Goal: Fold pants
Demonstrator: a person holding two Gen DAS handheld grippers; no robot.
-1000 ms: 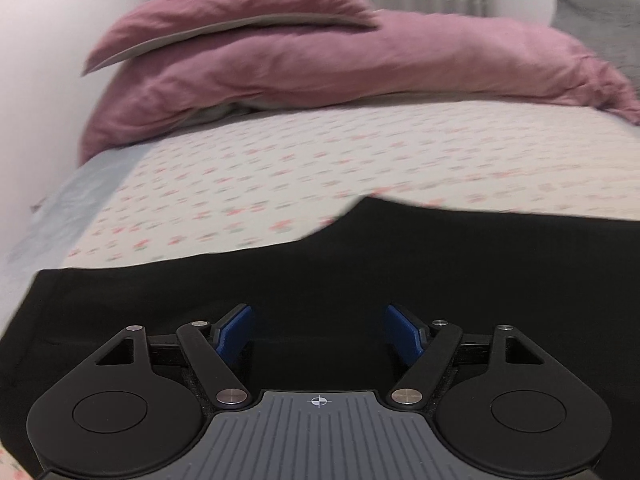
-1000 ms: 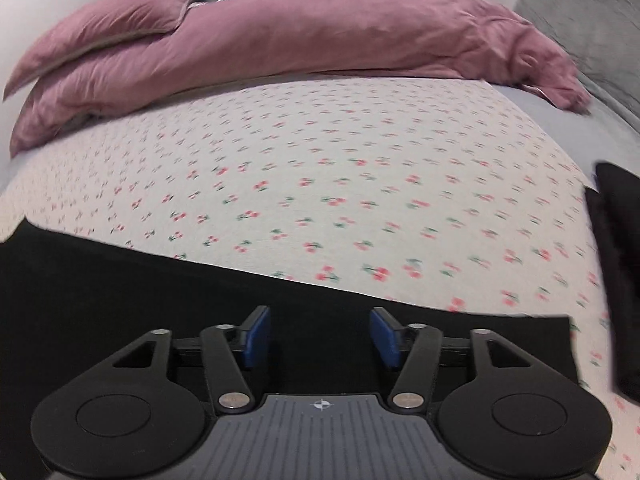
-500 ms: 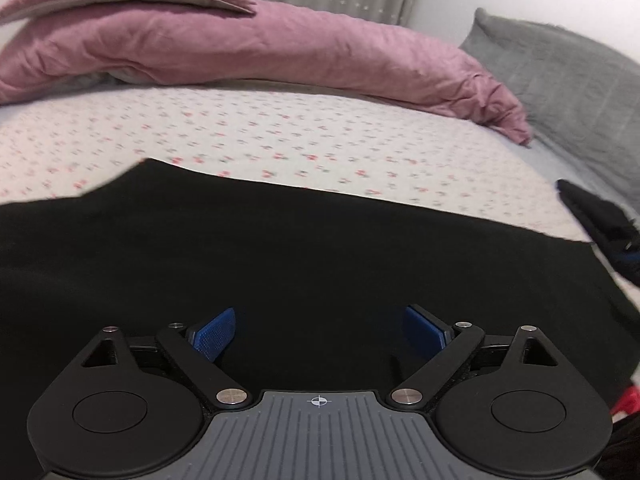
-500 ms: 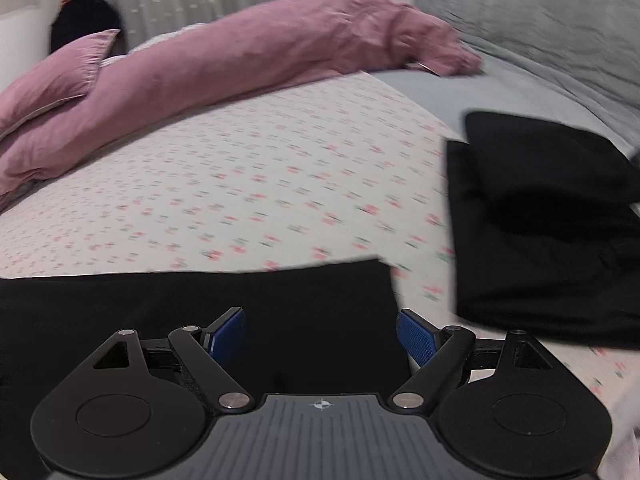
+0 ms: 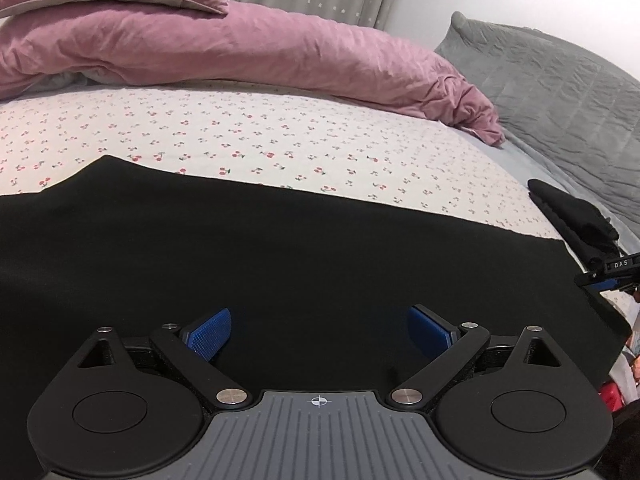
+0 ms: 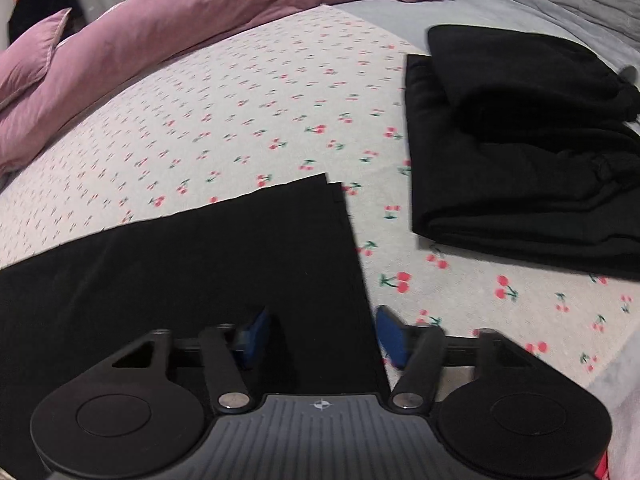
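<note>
Pants (image 5: pixel 280 256) lie flat on the bed (image 5: pixel 280 148), spread lengthwise across its near side as one long black band. The double edge at the hem corner (image 6: pixel 334 188) in the right wrist view suggests the legs are already laid one on the other. Judged from that: the lengthwise fold looks done, the crosswise folds are not yet made.

Your left tool (image 5: pixel 319 330) hovers over the middle of the band. Its jaws have just been opening and now stand wide, with cloth below them but nothing gripped.

Your right tool (image 6: pixel 320 340) sits at the hem end, straddling the side edge of the pants. Its jaws have just been closing to about half width. The frame is blurred there, and the pads do not appear to press on the cloth, so read it as not yet holding.

A stack of folded black garments (image 6: pixel 520 140) rests beside the hem end, apart from the pants. A pink duvet (image 5: pixel 280 52) and grey quilt (image 5: pixel 560 92) lie at the far side.

Left to do: take the hem end, carry it over toward the waist, then fold once more.
</note>
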